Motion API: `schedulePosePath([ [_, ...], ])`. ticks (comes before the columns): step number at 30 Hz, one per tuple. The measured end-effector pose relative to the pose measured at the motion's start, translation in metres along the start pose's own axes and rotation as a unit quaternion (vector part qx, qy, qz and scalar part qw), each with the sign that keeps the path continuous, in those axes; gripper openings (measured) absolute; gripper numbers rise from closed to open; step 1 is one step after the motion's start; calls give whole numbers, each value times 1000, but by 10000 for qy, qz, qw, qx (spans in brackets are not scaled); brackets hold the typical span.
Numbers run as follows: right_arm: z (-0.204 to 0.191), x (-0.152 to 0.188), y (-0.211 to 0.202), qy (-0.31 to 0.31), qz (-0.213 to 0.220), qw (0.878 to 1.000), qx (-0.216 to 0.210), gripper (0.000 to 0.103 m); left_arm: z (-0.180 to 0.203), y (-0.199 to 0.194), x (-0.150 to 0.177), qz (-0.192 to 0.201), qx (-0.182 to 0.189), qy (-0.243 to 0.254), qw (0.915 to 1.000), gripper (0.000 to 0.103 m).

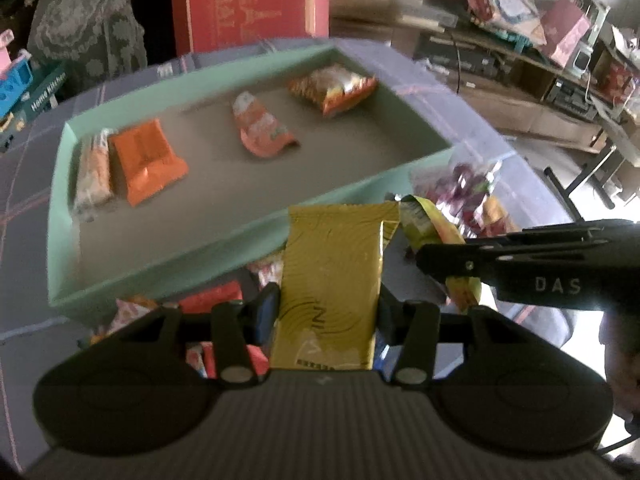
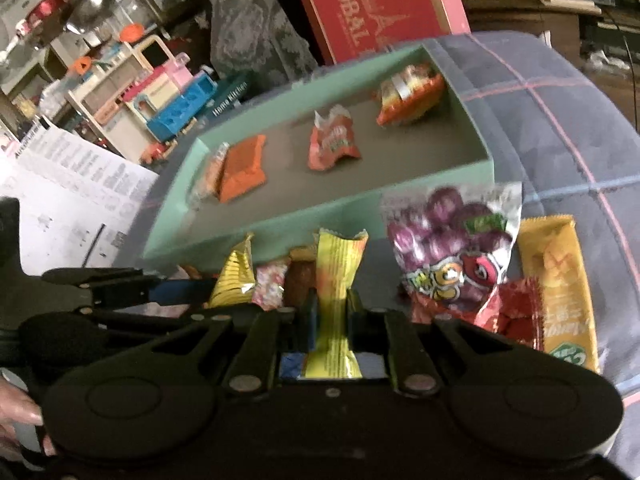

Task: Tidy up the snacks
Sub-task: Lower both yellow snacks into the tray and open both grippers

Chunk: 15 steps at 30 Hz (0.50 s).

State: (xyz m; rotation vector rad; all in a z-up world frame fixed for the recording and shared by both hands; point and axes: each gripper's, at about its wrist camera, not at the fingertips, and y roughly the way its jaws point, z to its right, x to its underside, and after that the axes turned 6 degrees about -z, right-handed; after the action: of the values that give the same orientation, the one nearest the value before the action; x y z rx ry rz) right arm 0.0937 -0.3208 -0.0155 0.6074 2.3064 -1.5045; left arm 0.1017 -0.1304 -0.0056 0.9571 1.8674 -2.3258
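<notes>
My left gripper (image 1: pixel 329 312) is shut on a gold snack packet (image 1: pixel 334 264), held just short of the near wall of a mint green tray (image 1: pixel 64 208). My right gripper (image 2: pixel 332 312) is shut on a yellow-green packet (image 2: pixel 338 276), also in front of the tray (image 2: pixel 264 232); it shows in the left wrist view (image 1: pixel 440 256) to the right. In the tray lie an orange packet (image 1: pixel 146 160), a pale bar (image 1: pixel 94 172) beside it, a red-orange pouch (image 1: pixel 260 128) and an orange chips bag (image 1: pixel 332 88).
Loose snacks lie on the checked cloth in front of the tray: a purple grape-candy bag (image 2: pixel 452 236), a yellow mango bar (image 2: pixel 560 280), a red packet (image 2: pixel 516 312). A red box (image 2: pixel 380 4) stands behind the tray; toys (image 2: pixel 168 96) and papers (image 2: pixel 68 184) at left.
</notes>
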Motion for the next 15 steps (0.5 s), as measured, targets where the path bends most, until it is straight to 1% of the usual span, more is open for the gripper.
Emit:
schedulePosePath([
  [3, -2, -13, -12, -28, 224, 9997, -61, 13, 2, -12, -12, 169, -11, -58, 9998, 49],
  [5, -2, -26, -19, -70, 386, 9992, -34, 13, 3, -16, -25, 266, -104, -97, 9995, 49],
  [8, 1, -50, -23, -109, 587, 9982, 35, 13, 2, -16, -53, 397, -196, -250, 9987, 49],
  [12, 9, -86, -18, -46, 738, 9971, 200, 13, 0, -4, -92, 537, -239, -457, 9972, 49],
  [15, 19, -110, -5, 6, 732, 9967, 341, 13, -1, 15, -116, 524, -227, -603, 9965, 49],
])
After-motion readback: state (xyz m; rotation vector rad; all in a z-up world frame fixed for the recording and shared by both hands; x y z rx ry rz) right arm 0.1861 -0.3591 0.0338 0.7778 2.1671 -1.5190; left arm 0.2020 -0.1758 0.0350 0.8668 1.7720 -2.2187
